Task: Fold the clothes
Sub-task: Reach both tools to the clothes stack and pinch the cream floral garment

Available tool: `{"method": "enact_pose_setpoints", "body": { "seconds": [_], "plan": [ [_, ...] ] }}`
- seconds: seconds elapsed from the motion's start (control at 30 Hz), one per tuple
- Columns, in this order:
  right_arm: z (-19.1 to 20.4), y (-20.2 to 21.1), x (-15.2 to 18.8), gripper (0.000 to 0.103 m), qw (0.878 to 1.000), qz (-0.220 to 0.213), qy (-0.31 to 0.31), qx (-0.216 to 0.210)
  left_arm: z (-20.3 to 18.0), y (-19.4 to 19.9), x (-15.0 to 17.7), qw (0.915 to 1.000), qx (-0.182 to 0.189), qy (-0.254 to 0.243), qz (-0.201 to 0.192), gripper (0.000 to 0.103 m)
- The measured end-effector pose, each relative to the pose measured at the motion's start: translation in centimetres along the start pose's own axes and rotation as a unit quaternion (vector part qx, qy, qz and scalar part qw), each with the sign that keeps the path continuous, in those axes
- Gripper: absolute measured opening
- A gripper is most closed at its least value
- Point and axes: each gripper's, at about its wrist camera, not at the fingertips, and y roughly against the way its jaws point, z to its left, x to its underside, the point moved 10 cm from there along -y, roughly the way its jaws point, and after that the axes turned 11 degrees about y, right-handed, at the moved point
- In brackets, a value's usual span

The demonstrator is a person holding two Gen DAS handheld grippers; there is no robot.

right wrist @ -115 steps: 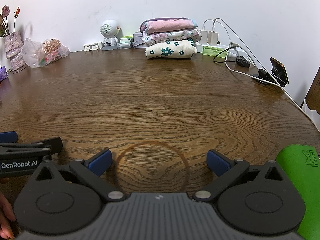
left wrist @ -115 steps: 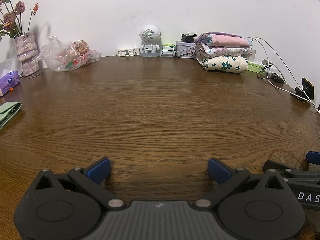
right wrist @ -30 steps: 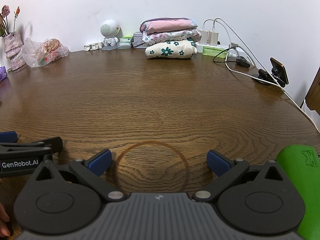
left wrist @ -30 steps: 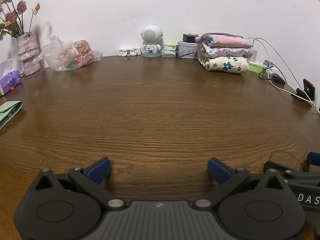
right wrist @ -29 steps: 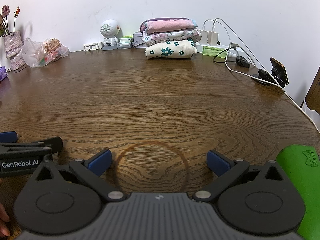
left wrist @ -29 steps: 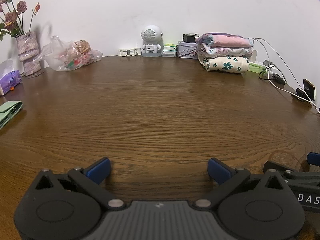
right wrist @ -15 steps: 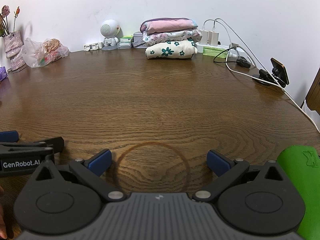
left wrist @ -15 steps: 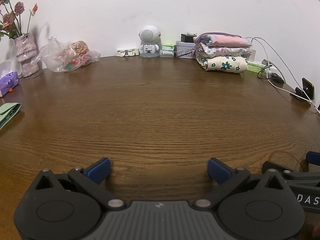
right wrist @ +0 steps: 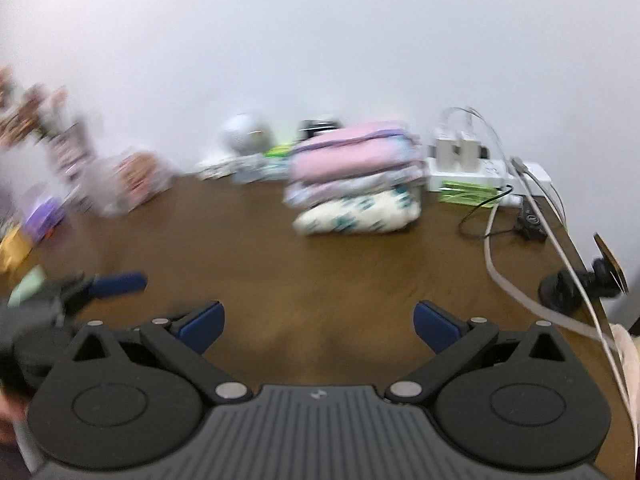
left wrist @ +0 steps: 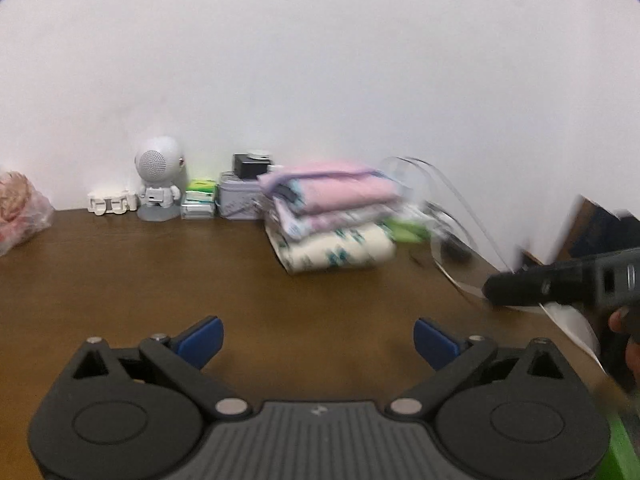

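No words or numbers can be read in either view. Both views are blurry. The left gripper (left wrist: pixel 318 338) has a tiny pale mark on its grey ribbed top, and the right gripper (right wrist: pixel 318 326) has one too, but each is just a small shape, not letters. The little green boxes (left wrist: pixel 199 202) at the back of the table (left wrist: pixel 140 280) may have print on them, but it is too small and fuzzy to read. The green pack (right wrist: pixel 466 196) under the white chargers also shows no words that can be made out.
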Motion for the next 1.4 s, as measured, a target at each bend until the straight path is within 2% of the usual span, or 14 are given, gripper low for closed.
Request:
{"method": "enact_pose_setpoints", "body": {
  "seconds": [0.13,0.33,0.43,0.5,0.57,0.63,0.73,0.87,0.97,1.03,1.1,1.23,1.3,1.4],
  "plan": [
    [-5.0,-8.5,-3.7,0.099,0.998,0.038,-0.055,-0.012,-0.4,-7.0,-2.6,0.9981,0.031,0.047,0.024,0.085],
    [-8.5,-16.9,-5.4,0.085,0.994,0.049,-0.096,-0.002,0.6,-15.2,-3.7,0.9975,-0.004,0.05,0.05,0.078],
    [-8.1,-19.4,-5.8,0.075,0.993,0.047,-0.104,-0.036,1.1,-17.5,-4.0,0.9948,0.014,0.076,0.067,0.048],
    [-7.7,-20.3,-6.3,0.059,0.993,0.044,-0.105,-0.04,1.7,-17.8,-4.6,0.9915,0.029,0.105,0.071,0.028],
    [-7.4,-20.5,-6.8,0.032,0.99,0.047,-0.122,-0.05,2.3,-17.4,-5.5,0.9884,0.035,0.13,0.07,0.022],
    [-6.5,-19.4,-7.7,0.02,0.985,0.047,-0.144,-0.081,2.8,-14.8,-6.9,0.9887,0.031,0.136,0.053,0.016],
    [-2.7,-14.2,-11.5,0.009,0.985,-0.007,-0.105,-0.139,3.2,-9.0,-9.8,0.9871,0.043,0.154,0.009,0.015],
    [2.7,-6.1,-15.8,0.008,0.978,-0.054,-0.052,-0.192,1.4,1.3,-12.7,0.973,0.136,0.177,-0.06,0.014],
    [6.6,-0.5,-15.7,0.007,0.975,-0.056,-0.014,-0.216,-0.7,8.1,-11.8,0.9716,0.161,0.151,-0.086,0.015],
    [9.2,4.0,-14.4,0.007,0.971,-0.064,0.018,-0.232,-1.9,12.4,-10.2,0.9741,0.165,0.119,-0.099,0.02],
    [11.2,7.9,-12.7,0.007,0.966,-0.075,0.025,-0.246,-1.9,16.4,-8.2,0.9767,0.156,0.097,-0.112,0.035],
    [15.4,14.0,-6.0,0.006,0.947,-0.101,-0.031,-0.305,0.7,21.6,-2.3,0.9804,0.147,0.09,-0.095,0.054],
    [16.9,14.2,-1.6,0.006,0.941,-0.099,-0.065,-0.316,2.6,22.3,1.4,0.9861,0.12,0.091,-0.071,0.058],
    [18.5,12.1,5.0,0.006,0.948,-0.068,-0.087,-0.299,5.6,21.9,6.7,0.9922,0.064,0.105,-0.016,0.059]
  ]
}}
